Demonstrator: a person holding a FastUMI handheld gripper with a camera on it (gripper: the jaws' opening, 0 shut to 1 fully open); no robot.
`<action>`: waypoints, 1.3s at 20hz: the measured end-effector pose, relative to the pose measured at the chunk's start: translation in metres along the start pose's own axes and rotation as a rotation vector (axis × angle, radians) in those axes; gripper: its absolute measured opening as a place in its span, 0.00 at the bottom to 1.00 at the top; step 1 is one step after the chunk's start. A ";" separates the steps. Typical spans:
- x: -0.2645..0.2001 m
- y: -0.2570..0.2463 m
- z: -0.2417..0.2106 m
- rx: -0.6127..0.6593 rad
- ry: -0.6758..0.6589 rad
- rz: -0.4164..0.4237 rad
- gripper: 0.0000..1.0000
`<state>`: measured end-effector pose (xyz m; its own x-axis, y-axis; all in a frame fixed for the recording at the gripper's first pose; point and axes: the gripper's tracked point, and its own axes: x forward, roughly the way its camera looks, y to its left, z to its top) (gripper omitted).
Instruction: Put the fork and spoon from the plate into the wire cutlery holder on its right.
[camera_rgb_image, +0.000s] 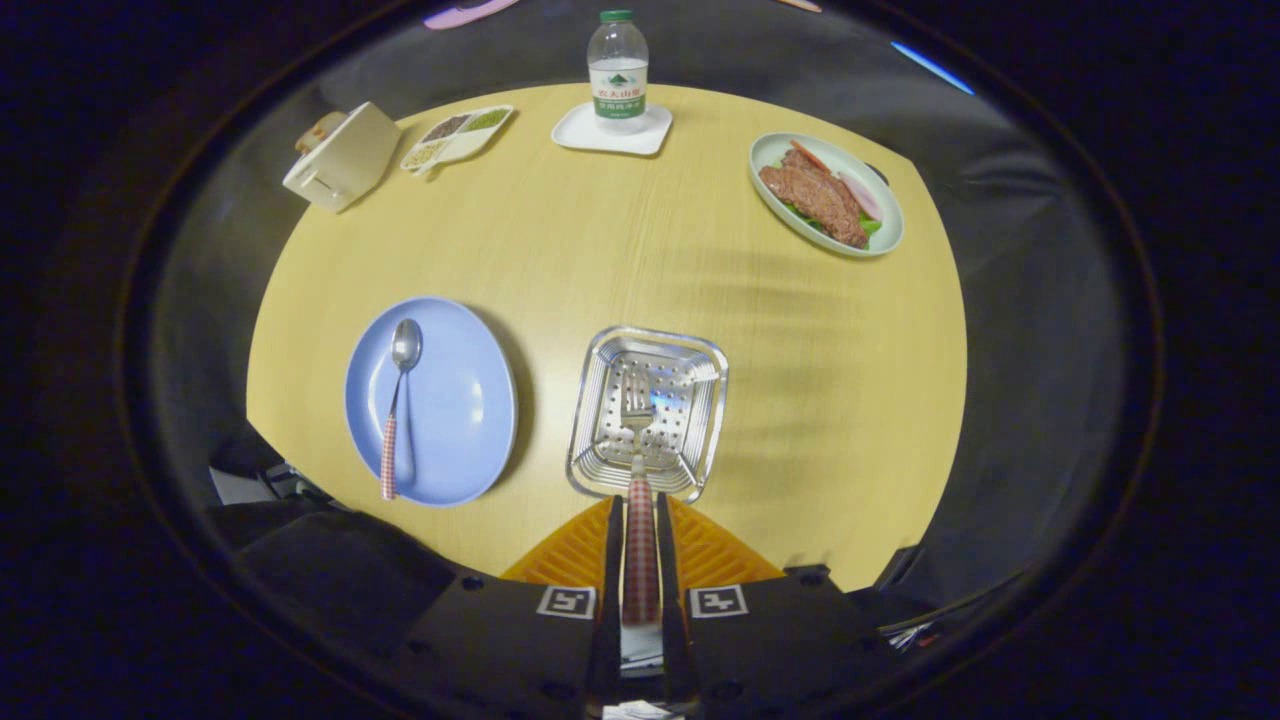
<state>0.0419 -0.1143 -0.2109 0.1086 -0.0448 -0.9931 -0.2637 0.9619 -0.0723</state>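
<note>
Gripper clamped on fork by its checked handle, both fingers pressing it, tines over the open top of the wire cutlery holder. Left of the holder, blue plate with spoon lying on it. Beyond the holder, water bottle on the yellow table.

gripper | fingers nearly together, pressing both sides of held handle

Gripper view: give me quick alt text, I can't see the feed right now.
The gripper is shut on the fork, tines over the wire cutlery holder. The spoon still lies on the blue plate, left of the holder.
</note>
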 end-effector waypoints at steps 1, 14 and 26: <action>0.001 -0.001 0.003 0.012 -0.014 -0.001 0.37; -0.060 0.009 0.043 0.142 -0.461 0.025 1.00; -0.098 0.134 0.034 0.205 -0.946 0.118 0.99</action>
<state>0.0284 0.0282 -0.1200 0.8406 0.2041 -0.5017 -0.1602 0.9785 0.1296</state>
